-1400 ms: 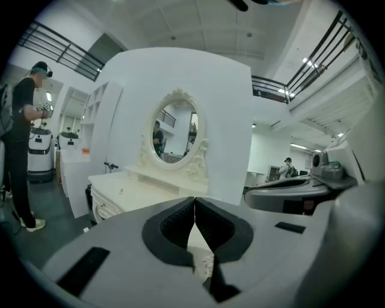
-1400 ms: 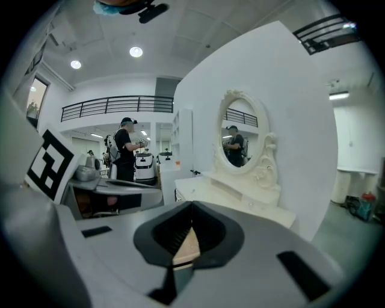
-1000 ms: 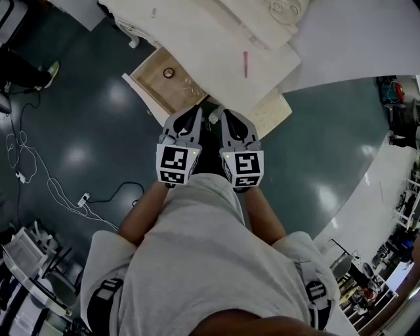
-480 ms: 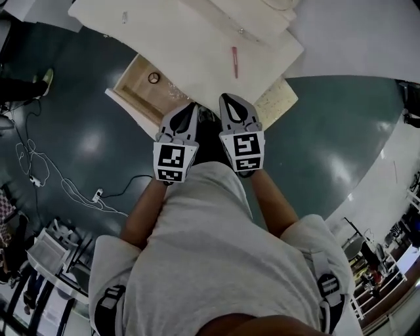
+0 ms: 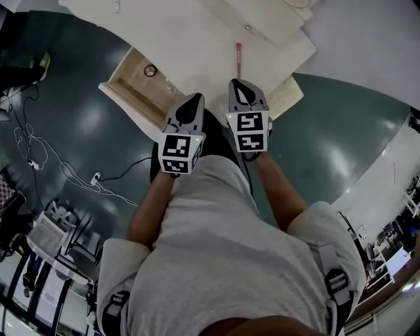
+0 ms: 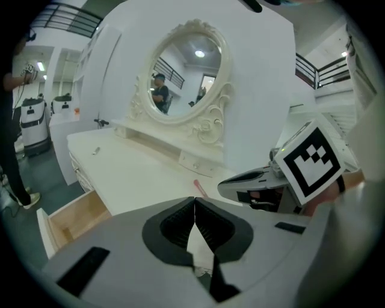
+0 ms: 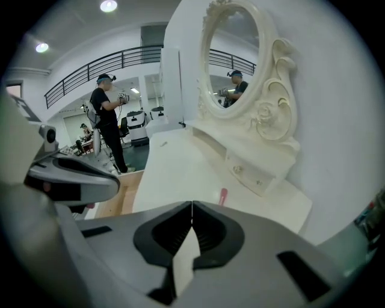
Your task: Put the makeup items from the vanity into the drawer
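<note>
A thin pink makeup stick (image 5: 238,57) lies on the white vanity top (image 5: 190,39), also seen in the left gripper view (image 6: 200,187) and the right gripper view (image 7: 223,195). A small pale item (image 5: 117,7) lies far left on the top. The wooden drawer (image 5: 128,84) stands pulled out at the left and holds a round item (image 5: 150,70). My left gripper (image 5: 196,99) hangs at the vanity's front edge, jaws shut and empty (image 6: 194,201). My right gripper (image 5: 240,84) is beside it, just short of the pink stick, jaws shut and empty (image 7: 192,204).
An oval mirror (image 6: 186,66) with a carved frame and small drawers stands at the back of the vanity. A pale wooden panel (image 5: 287,97) sticks out under the top at the right. Cables (image 5: 39,164) trail over the dark floor at the left. A person (image 7: 108,120) stands beyond.
Both grippers have moved forward and down toward the vanity's front edge, the right one ahead. Their jaws stay shut. The pink stick has not moved on the top.
</note>
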`<state>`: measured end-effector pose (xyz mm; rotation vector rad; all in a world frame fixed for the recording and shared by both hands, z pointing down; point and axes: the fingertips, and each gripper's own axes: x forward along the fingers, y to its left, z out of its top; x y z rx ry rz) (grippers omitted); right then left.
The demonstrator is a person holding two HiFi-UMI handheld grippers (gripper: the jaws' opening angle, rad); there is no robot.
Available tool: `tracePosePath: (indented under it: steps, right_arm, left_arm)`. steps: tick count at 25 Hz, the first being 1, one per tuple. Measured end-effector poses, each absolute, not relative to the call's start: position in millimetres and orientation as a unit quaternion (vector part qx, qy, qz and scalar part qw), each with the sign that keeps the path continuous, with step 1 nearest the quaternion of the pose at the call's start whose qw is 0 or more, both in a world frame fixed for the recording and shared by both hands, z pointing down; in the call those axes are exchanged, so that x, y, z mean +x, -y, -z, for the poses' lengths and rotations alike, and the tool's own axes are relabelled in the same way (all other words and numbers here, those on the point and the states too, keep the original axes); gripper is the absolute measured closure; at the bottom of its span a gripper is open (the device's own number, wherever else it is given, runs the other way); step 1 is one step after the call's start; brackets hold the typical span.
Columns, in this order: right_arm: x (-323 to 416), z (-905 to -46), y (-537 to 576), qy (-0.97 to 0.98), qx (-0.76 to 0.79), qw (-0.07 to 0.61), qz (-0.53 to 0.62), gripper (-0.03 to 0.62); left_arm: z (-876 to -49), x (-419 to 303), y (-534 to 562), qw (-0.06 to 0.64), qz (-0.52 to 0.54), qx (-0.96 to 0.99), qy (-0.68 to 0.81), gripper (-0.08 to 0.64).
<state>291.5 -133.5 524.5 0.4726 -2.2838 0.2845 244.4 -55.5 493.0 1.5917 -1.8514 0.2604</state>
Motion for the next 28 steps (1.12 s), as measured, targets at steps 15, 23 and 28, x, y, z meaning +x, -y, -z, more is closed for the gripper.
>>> tracePosePath:
  steps: [15, 23, 28]
  right_arm:
    - [283, -575, 185, 0.864, 0.240, 0.422, -0.131, 0.575]
    - [277, -588, 192, 0.854, 0.244, 0.439, -0.136, 0.529]
    - [277, -593, 190, 0.848, 0.245, 0.447, -0.141, 0.483]
  left_arm:
    - [-507, 211, 64, 0.342, -0.110, 0.591, 0.722, 0.552]
    - [-509, 198, 61, 0.345, -0.110, 0.583, 0.727, 0.552]
    - [-508, 197, 61, 0.347, -0.108, 0.581, 0.728, 0.552]
